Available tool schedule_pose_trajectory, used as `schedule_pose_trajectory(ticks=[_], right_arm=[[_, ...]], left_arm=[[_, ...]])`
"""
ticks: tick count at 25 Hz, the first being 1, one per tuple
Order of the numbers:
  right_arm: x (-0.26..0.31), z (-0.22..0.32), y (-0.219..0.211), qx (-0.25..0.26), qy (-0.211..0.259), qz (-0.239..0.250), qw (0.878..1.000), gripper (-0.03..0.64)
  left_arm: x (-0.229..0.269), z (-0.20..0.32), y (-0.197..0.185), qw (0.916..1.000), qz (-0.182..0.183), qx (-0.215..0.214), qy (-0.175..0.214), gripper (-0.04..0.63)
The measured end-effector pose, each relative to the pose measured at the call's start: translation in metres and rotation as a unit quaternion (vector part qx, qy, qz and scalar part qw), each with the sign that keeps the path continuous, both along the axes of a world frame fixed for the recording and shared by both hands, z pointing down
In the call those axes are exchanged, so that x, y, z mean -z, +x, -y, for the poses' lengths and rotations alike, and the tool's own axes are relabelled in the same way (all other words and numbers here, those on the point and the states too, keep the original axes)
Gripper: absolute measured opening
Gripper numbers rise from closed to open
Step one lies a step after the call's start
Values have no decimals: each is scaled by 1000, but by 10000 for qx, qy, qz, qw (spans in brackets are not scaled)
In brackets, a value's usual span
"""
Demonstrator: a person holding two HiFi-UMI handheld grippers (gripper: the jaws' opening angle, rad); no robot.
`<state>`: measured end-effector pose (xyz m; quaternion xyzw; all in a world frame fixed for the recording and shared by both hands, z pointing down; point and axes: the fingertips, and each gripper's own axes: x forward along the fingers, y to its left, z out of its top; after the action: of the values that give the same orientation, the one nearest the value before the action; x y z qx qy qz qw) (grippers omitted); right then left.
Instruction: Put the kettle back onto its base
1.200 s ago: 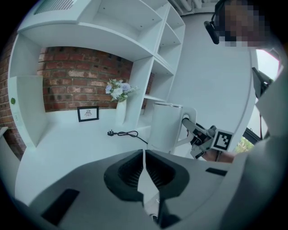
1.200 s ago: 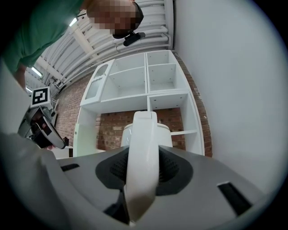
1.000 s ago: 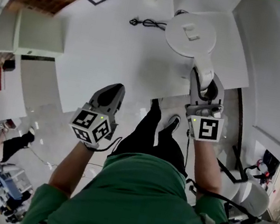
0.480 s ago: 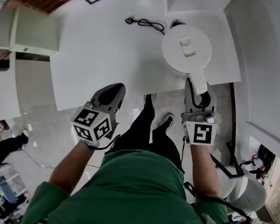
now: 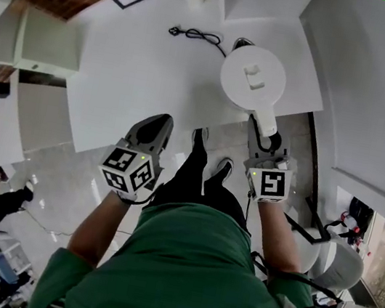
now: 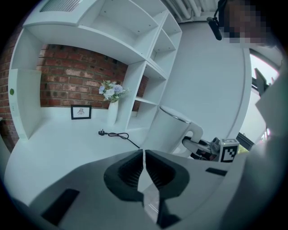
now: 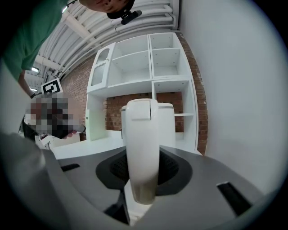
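Setting: a white desk (image 5: 139, 81) backs onto a red brick wall (image 6: 67, 76). A white open shelf unit (image 6: 148, 67) stands at the desk's right end.

Task item: the white electric kettle with a flat lid (image 5: 254, 78) is upright over the right part of the desk, near the front edge. Its handle is turned toward the person. In the left gripper view its body (image 6: 168, 130) rises in front of the shelf unit.

Kettle's underside: hidden in every view, so it cannot be told what the kettle rests on.

Right tool (image 5: 266, 132): its jaws are closed on the kettle's white curved handle (image 7: 141, 148), one dark ribbed pad on each side. The tool points almost level at the kettle. Its marker cube (image 5: 270, 184) sits on the end nearest the person.

Left tool (image 5: 156, 122): its jaws are together at the tips with nothing between them (image 6: 144, 168). It is held over the desk's front edge, left of the kettle and well apart from it.

Cord: a black power cord with a plug (image 5: 195, 35) lies loose on the desk behind the kettle. The plug end lies to the left and the other end runs in at the kettle's far side.

Back of desk: a small black-framed picture (image 6: 81, 112) leans on the brick wall. A white vase of pale flowers (image 6: 112, 112) stands just beside the shelf unit.

Person: wears a green top (image 5: 186, 274) and dark trousers, and stands at the desk's front edge with one tool in each hand.
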<state>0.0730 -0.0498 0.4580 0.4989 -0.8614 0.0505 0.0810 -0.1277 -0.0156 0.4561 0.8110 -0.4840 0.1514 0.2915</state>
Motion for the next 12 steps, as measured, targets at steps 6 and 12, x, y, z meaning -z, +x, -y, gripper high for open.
schedule_pose_trajectory(ticks=[6, 12], right_arm=[[-4, -8, 4, -11, -122, -1, 9999, 123], [-10, -18, -1, 117, -229, -242, 9994, 126]], left_arm=[[5, -4, -1, 10000, -26, 83, 43, 26], [5, -7, -3, 9999, -98, 131, 25, 26]])
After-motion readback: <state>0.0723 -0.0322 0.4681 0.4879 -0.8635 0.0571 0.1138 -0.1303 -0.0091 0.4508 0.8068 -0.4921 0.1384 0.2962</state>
